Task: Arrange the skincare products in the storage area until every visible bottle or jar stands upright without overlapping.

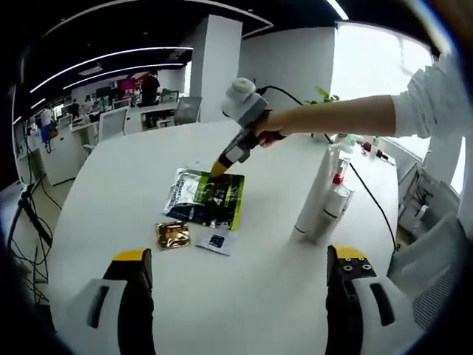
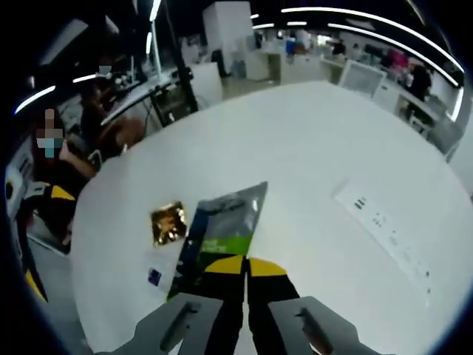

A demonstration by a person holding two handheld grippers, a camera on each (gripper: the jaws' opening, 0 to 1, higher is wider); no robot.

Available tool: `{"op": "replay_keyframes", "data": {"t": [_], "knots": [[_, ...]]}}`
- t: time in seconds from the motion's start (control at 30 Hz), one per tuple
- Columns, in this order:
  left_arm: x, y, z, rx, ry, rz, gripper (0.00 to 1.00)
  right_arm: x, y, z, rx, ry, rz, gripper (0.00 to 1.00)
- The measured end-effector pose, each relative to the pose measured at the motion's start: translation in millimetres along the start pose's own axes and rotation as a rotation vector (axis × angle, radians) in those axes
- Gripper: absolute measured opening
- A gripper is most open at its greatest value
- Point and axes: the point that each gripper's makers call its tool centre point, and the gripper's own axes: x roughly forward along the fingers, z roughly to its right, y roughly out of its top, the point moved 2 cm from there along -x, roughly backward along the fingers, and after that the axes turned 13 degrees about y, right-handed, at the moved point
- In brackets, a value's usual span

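A green and black foil pack (image 1: 207,198) lies flat on the white table (image 1: 133,170), with a gold sachet (image 1: 173,234) and a small white sachet (image 1: 216,242) beside its near edge. Two tall white bottles (image 1: 318,192) stand upright together to the right. My left gripper (image 1: 240,262) hangs open over the table's near edge, holding nothing. A hand holds my right gripper (image 1: 219,168) with its tip at the pack's far edge. In the right gripper view its jaws (image 2: 246,265) are closed together at the edge of the pack (image 2: 222,225); the gold sachet (image 2: 168,222) lies to the left. Whether they pinch the pack is unclear.
A cable (image 1: 369,200) runs across the table behind the bottles, and smaller bottles (image 1: 351,144) stand further back. A white power strip (image 2: 380,222) lies on the table. Chairs, desks and people surround the table.
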Motion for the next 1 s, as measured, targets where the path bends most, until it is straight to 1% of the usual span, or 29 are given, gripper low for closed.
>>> {"op": "replay_keyframes", "data": {"t": [0.03,0.07,0.1,0.13,0.2,0.23,0.27,0.3,0.33,0.37,0.4,0.43,0.47,0.53,0.57,0.6,0.67,0.7,0.73,0.77,0.8,0.83,0.87,0.9,1.0], "knots": [[1,1.6,-1.4,-0.017,-0.004,0.009,0.93,-3,0.9,-3,-0.004,0.002,0.007,0.0],[3,3.1,-0.9,-0.052,-0.014,0.015,0.91,-5,1.6,-5,-0.007,0.004,0.01,0.0],[5,4.8,-2.2,-0.105,-0.016,0.019,0.89,-6,2.2,-8,-0.011,0.007,0.013,0.0],[7,6.3,-4.6,-0.142,-0.015,0.031,0.88,-8,3.5,-10,-0.016,0.01,0.018,0.0],[12,4.4,-10.2,-0.24,-0.03,0.021,0.86,-10,6.4,-12,-0.023,0.017,0.027,0.0],[15,6.3,-16.7,-0.328,-0.028,0.039,0.85,-12,7.6,-14,-0.025,0.019,0.033,0.0],[17,6.2,-21.3,-0.396,-0.027,0.042,0.83,-13,8.5,-15,-0.026,0.022,0.036,0.0],[18,6.8,-25.2,-0.494,-0.043,0.055,0.81,-14,8.4,-21,-0.033,0.028,0.036,0.0],[18,6.1,-27.5,-0.557,-0.05,0.056,0.79,-15,9.4,-23,-0.05,0.027,0.038,0.0],[19,6.3,-30.2,-0.58,-0.055,0.071,0.77,-16,9.8,-24,-0.068,0.027,0.032,0.0],[21,7.2,-35.1,-0.608,-0.048,0.09,0.75,-16,10.1,-25,-0.067,0.029,0.033,0.0],[23,6.3,-38.7,-0.624,-0.047,0.092,0.74,-16,11.2,-24,-0.07,0.034,0.037,0.0],[23,5.8,-36.8,-0.61,-0.061,0.096,0.74,-17,11.2,-27,-0.068,0.041,0.041,0.0],[28,4.9,-34.9,-0.652,-0.098,0.075,0.73,-18,10.3,-31,-0.071,0.044,0.043,0.0],[31,5.5,-33.1,-0.668,-0.122,0.073,0.72,-17,11.4,-30,-0.072,0.047,0.045,0.0],[35,7.6,-29.5,-0.695,-0.16,0.086,0.69,-18,11.9,-32,-0.069,0.054,0.047,0.0],[44,5.3,-31.6,-0.764,-0.181,0.059,0.64,-18,12.2,-37,-0.069,0.055,0.049,0.0],[48,6.5,-33.1,-0.78,-0.189,0.069,0.64,-19,12.6,-38,-0.069,0.058,0.049,0.0],[48,9.9,-27.7,-0.804,-0.211,0.098,0.64,-20,14.2,-40,-0.067,0.061,0.055,0.0],[51,9.5,-25.6,-0.838,-0.227,0.087,0.64,-21,15.1,-42,-0.069,0.064,0.056,0.0],[52,10.8,-16.8,-0.852,-0.293,0.095,0.65,-23,16.6,-45,-0.074,0.065,0.061,0.0],[54,9.2,-13.4,-0.894,-0.316,0.072,0.65,-24,17.2,-48,-0.079,0.066,0.064,0.0],[65,4.1,-13.5,-0.935,-0.317,0.049,0.65,-25,18.2,-49,-0.08,0.069,0.063,0.0],[69,2.6,-13.6,-0.922,-0.308,0.064,0.65,-26,19.1,-50,-0.082,0.07,0.064,0.0],[74,-2.4,-5.5,-0.944,-0.293,0.055,0.62,-29,20.7,-57,-0.096,0.073,0.065,0.0]]}}
